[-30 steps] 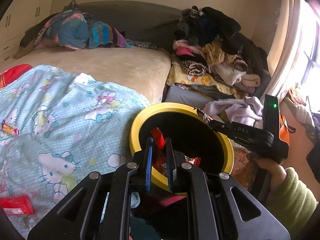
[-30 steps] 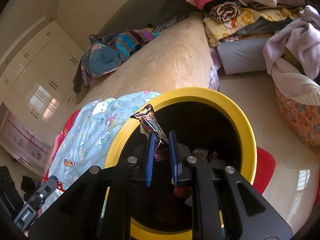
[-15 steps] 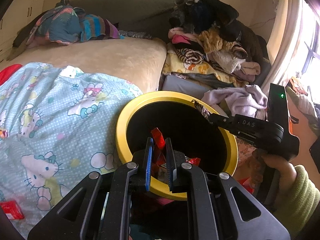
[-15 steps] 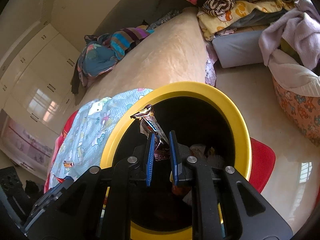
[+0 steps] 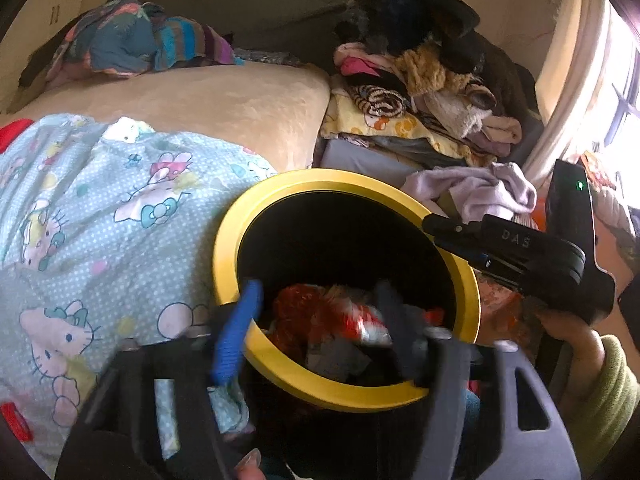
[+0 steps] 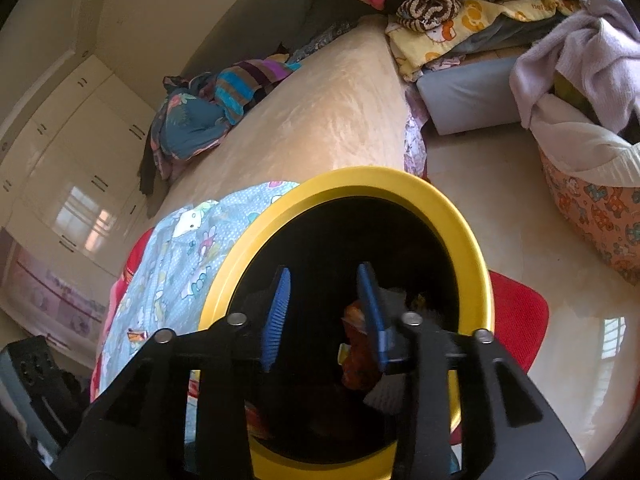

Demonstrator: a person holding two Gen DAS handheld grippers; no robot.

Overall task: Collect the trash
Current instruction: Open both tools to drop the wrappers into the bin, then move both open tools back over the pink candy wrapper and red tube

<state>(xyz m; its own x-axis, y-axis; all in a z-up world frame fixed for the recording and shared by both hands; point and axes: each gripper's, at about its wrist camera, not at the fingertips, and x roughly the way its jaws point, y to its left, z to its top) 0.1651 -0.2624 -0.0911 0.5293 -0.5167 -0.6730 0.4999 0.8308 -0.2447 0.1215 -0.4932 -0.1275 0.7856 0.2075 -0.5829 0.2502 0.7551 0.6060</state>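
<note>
A black bin with a yellow rim [image 5: 228,240] stands beside the bed; it also shows in the right wrist view [image 6: 460,232]. My left gripper [image 5: 316,316] is open over the bin's mouth, its fingers blurred. Red and white wrappers [image 5: 320,312] lie inside the bin below it. My right gripper [image 6: 324,304] is open and empty over the bin; it also shows from the side in the left wrist view [image 5: 432,224]. A wrapper [image 6: 356,344] lies in the bin under it. A red wrapper [image 5: 16,420] lies on the Hello Kitty blanket [image 5: 100,220].
The beige bed [image 5: 220,100] carries a bundle of clothes [image 5: 136,44]. A pile of clothes [image 5: 420,68] stands behind the bin. A printed basket [image 6: 592,208] and a red mat [image 6: 520,308] are on the floor. A small wrapper [image 6: 136,335] lies on the blanket.
Both grippers have opened. The red wrapper left my left gripper and the dark wrapper left my right gripper; both are down in the bin.
</note>
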